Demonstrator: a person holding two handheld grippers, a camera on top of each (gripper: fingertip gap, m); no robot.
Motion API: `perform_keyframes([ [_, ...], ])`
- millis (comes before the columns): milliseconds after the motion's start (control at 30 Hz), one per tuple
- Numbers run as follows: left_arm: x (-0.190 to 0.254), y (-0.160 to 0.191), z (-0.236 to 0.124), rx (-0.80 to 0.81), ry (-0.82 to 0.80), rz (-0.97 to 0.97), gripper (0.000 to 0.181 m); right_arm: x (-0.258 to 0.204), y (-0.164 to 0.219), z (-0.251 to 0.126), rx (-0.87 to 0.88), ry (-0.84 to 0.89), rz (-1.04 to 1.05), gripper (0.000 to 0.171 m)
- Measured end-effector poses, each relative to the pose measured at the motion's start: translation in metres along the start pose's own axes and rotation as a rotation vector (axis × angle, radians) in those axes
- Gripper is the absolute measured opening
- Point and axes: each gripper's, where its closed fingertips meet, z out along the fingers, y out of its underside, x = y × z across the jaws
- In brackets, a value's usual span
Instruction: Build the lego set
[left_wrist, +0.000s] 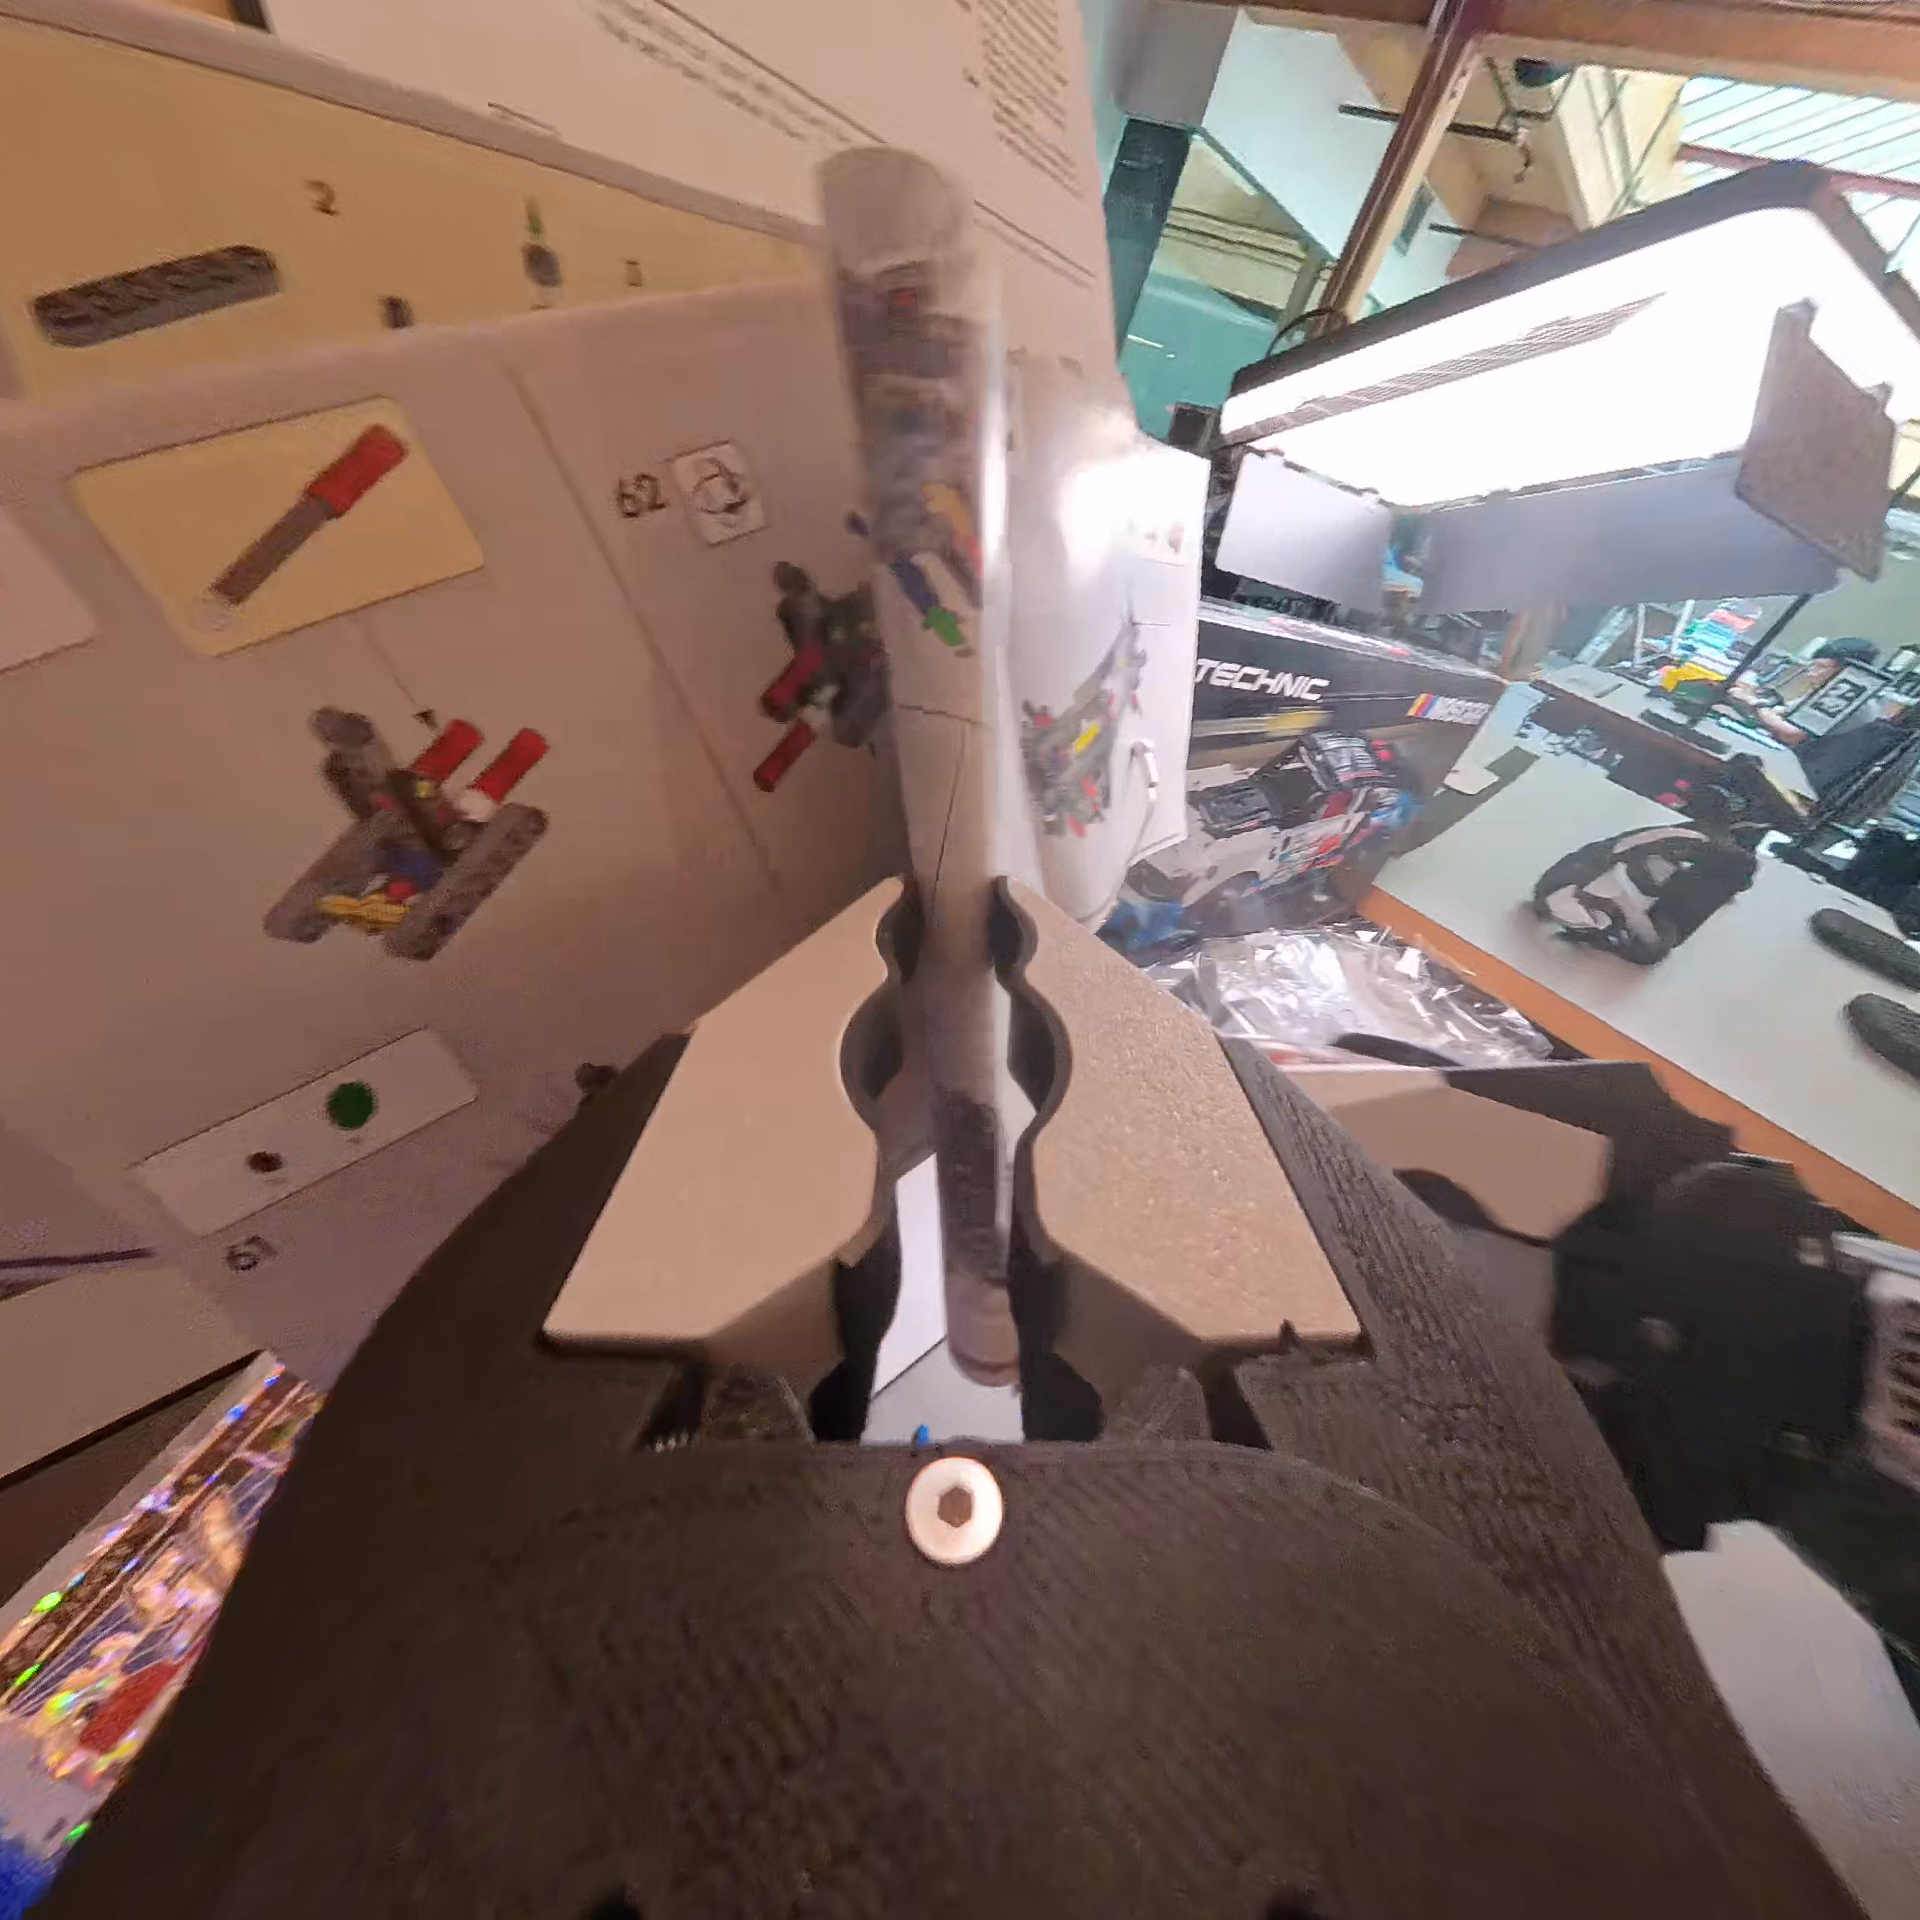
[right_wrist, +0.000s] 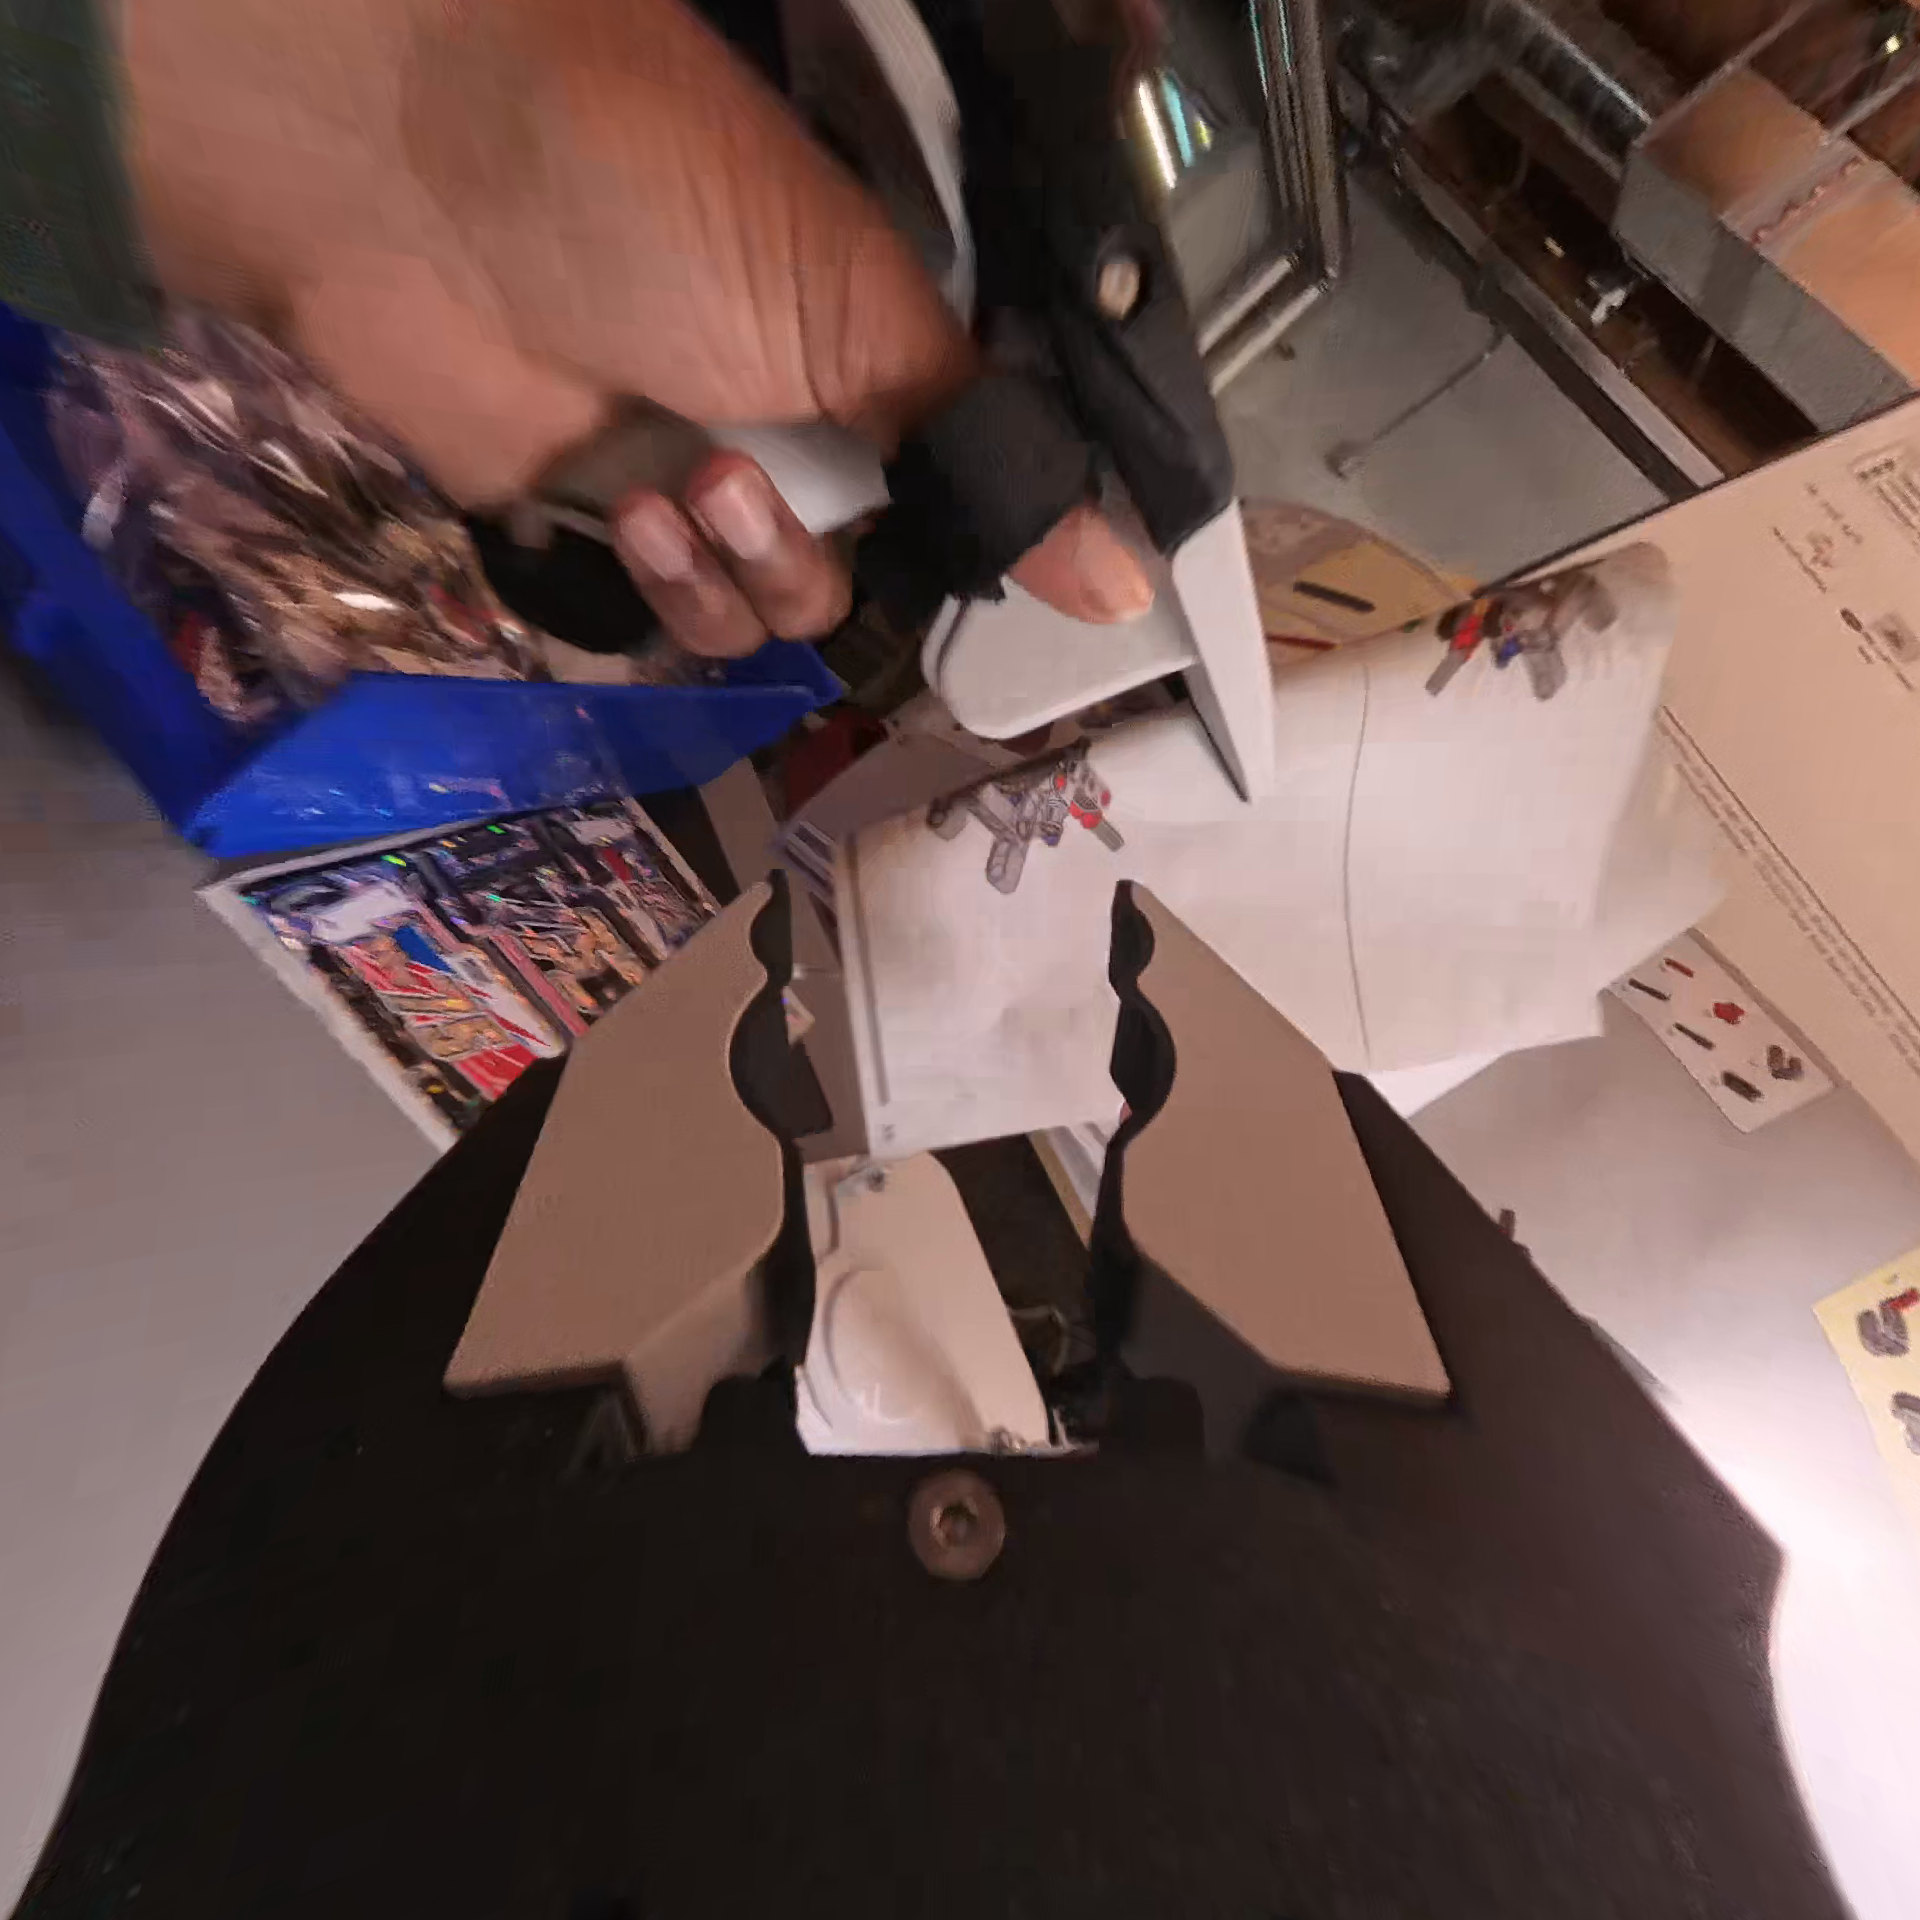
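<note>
Left gripper (left_wrist: 951, 1039) clamps instruction-booklet page (left_wrist: 935, 727) edge-on between its fingers, mid page-turn. Right gripper (right_wrist: 951, 1049) open, empty, booklet (right_wrist: 1195, 935) just ahead. Blurred, likely parts bin (right_wrist: 416, 758) far left. Next: lay page flat, release.

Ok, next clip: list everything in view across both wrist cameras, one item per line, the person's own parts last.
manual: one, white pages with part drawings, open across the table, some pages pinched in the left gripper.
bin: one, blue, holding clear bags, beside the manual.
sticker sheet: one, shiny multicoloured, in front of the bin.
box: one, black with a car picture, behind the manual.
tyres: two showing, black, on the far table.
backpack: one, black and grey, on the far table.
lamp: one, bright white panel, overhead.
left gripper: shut on manual pages.
right gripper: open, empty, over the manual.
hand: one, holding the left gripper.
</note>
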Motion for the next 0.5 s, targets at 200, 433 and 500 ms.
perform_keyframes([
  [200, -0.034, 0.0, -0.011, 0.013, -0.006, -0.036, 0.011, 0.058, 0.004, -0.048, 0.141, 0.028, 0.266, 0.027],
  [433, -0.069, -0.027, -0.047, 0.146, -0.121, -0.151, 0.029, 0.079, 0.049, 0.017, -0.087, 0.036, 0.079, 0.011],
  [500, -0.056, -0.041, -0.066, 0.201, -0.133, -0.084, 0.034, 0.061, 0.034, 0.034, -0.096, 0.036, -0.004, 0.01],
])
